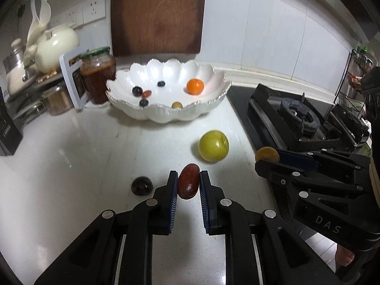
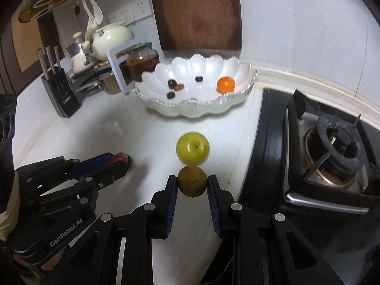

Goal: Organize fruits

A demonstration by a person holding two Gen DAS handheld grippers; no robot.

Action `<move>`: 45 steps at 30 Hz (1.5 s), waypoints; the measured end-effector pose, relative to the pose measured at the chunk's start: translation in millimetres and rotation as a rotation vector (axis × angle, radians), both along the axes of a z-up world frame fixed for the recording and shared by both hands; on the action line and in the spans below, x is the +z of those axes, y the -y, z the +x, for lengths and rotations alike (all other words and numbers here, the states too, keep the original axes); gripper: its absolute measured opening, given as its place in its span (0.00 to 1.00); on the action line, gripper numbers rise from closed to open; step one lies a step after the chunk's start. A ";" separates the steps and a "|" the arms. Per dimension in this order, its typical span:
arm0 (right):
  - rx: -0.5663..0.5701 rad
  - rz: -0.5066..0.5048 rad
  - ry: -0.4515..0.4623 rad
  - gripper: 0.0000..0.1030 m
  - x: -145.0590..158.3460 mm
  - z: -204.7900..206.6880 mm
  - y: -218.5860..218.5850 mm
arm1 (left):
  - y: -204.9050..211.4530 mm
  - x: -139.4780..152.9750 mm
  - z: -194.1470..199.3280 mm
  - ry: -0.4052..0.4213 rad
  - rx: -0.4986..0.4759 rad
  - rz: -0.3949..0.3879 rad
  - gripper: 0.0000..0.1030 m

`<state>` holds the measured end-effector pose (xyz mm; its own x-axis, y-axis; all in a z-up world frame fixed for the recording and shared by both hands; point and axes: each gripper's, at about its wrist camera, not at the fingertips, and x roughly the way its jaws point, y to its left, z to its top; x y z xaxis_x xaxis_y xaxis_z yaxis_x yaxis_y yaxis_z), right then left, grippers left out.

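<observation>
The left tongs (image 1: 188,182) are clamped on a reddish-brown date (image 1: 188,181), held above the white desk (image 1: 83,147). A dark grape (image 1: 142,185) lies just left of them. The right tongs (image 2: 192,182) grip a speckled yellow-brown fruit (image 2: 192,181); a green apple (image 2: 192,148) sits just ahead of it. Farther ahead, the scalloped white bowl (image 2: 209,109) holds an orange (image 2: 225,84) and small dark fruits.

bowl (image 1: 166,71): glossy, maybe ceramic | board (image 1: 158,14): matt wood | counter (image 1: 83,147): polished stone
</observation>
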<state>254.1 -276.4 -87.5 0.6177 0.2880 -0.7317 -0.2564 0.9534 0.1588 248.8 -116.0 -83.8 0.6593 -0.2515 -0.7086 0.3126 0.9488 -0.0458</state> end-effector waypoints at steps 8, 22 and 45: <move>-0.020 0.010 0.076 0.27 25.1 -3.6 -3.6 | -7.0 27.6 -1.5 0.070 0.001 -0.027 0.19; -0.081 0.021 0.214 0.27 66.1 7.2 -9.0 | -16.4 71.0 13.5 0.184 0.014 -0.055 0.19; -0.151 0.027 0.289 0.27 95.6 69.8 -21.5 | -26.6 102.0 84.0 0.245 0.043 -0.082 0.19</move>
